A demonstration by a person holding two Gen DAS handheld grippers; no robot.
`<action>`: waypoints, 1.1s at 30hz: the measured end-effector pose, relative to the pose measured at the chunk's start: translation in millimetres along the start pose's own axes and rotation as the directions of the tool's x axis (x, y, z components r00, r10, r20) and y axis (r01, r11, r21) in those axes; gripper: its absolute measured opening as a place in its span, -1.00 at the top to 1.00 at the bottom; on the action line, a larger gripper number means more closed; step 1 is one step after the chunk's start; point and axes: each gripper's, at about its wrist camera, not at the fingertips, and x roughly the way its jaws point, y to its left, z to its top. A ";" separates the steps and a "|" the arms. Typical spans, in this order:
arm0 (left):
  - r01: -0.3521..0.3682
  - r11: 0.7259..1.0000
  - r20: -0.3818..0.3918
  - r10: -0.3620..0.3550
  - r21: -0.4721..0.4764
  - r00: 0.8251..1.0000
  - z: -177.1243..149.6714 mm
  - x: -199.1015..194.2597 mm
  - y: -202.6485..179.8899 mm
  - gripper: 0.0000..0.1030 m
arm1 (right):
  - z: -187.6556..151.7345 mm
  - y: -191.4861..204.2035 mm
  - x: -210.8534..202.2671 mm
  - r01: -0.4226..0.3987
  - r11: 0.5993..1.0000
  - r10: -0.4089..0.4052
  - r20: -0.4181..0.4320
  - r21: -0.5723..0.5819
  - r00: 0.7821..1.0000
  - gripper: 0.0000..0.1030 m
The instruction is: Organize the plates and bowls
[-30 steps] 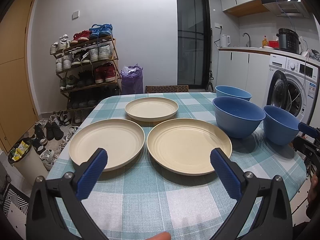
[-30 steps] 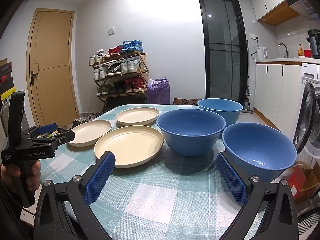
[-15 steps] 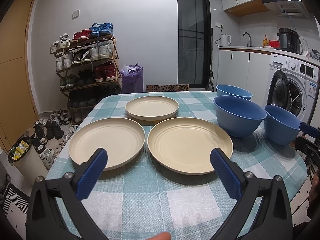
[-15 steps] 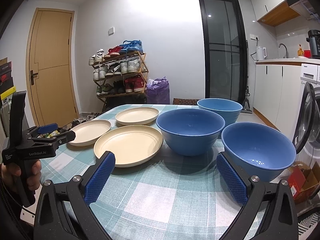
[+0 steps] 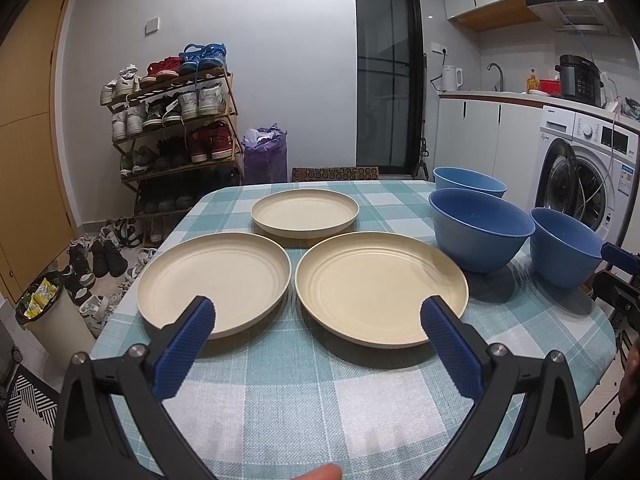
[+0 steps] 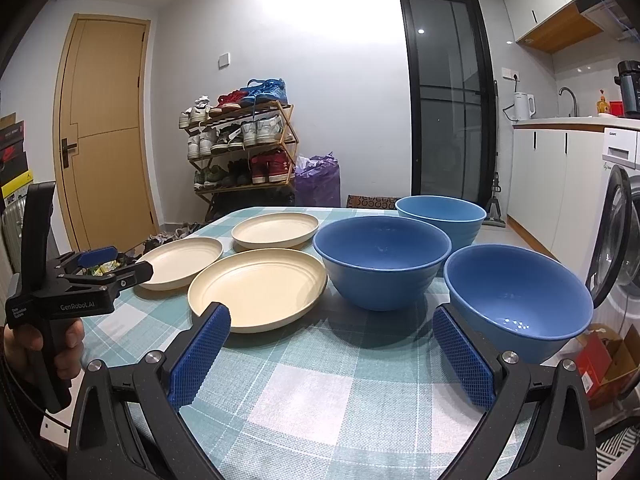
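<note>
Three cream plates lie on the checked table: a left one [image 5: 214,276], a larger near one [image 5: 380,286] and a small far one [image 5: 305,212]. Three blue bowls stand at the right: a far one [image 5: 469,182], a middle one [image 5: 480,228] and a near one [image 5: 564,246]. My left gripper [image 5: 318,312] is open and empty, above the table's near edge in front of the plates. My right gripper [image 6: 332,320] is open and empty, in front of the middle bowl [image 6: 382,260] and the near bowl [image 6: 516,300]. The left gripper also shows in the right wrist view [image 6: 116,266].
The table [image 5: 320,400] has a teal checked cloth. A shoe rack [image 5: 176,128] and a purple bag [image 5: 266,158] stand behind it. A washing machine [image 5: 588,176] and kitchen counter are at the right. A bin [image 5: 48,316] stands at the left.
Both grippers stay open. The left wrist view has shifted very slightly; the plates and bowls have not moved.
</note>
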 end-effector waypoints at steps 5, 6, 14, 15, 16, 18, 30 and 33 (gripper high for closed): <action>-0.001 1.000 -0.003 0.001 0.004 1.000 -1.3 1.3 -0.9 -1.00 | -0.2 -1.5 0.5 0.003 1.000 -0.003 -0.001 0.003 1.000 -0.99; -0.001 1.000 -0.003 0.001 0.005 1.000 -1.8 1.5 -0.8 -1.00 | -0.4 -2.0 0.6 0.003 1.000 -0.003 -0.001 0.004 1.000 -0.99; -0.004 1.000 -0.010 0.004 0.007 1.000 -1.0 2.8 -3.3 -1.00 | -0.1 -4.4 -0.4 0.006 1.000 -0.006 -0.003 0.008 1.000 -0.99; -0.004 1.000 -0.010 0.004 0.007 1.000 -0.9 2.8 -3.4 -1.00 | 0.1 -4.5 -0.9 0.005 1.000 -0.005 -0.004 0.008 1.000 -0.99; -0.003 1.000 -0.011 0.003 0.007 1.000 -0.9 2.9 -3.4 -1.00 | 0.0 -4.5 -0.9 0.006 1.000 -0.006 -0.004 0.008 1.000 -0.99; -0.004 1.000 -0.014 0.004 0.005 1.000 -1.4 3.7 -2.9 -1.00 | -0.1 -4.6 -0.9 0.007 1.000 -0.007 -0.004 0.009 1.000 -0.99; -0.009 1.000 -0.020 0.009 0.003 1.000 -2.1 6.5 -0.3 -1.00 | -1.6 -7.6 0.6 0.015 1.000 -0.014 -0.017 0.024 1.000 -0.99; -0.010 1.000 -0.024 0.010 0.006 1.000 -2.1 7.6 0.3 -1.00 | -0.8 -8.1 -0.3 0.015 1.000 -0.014 -0.015 0.026 1.000 -0.99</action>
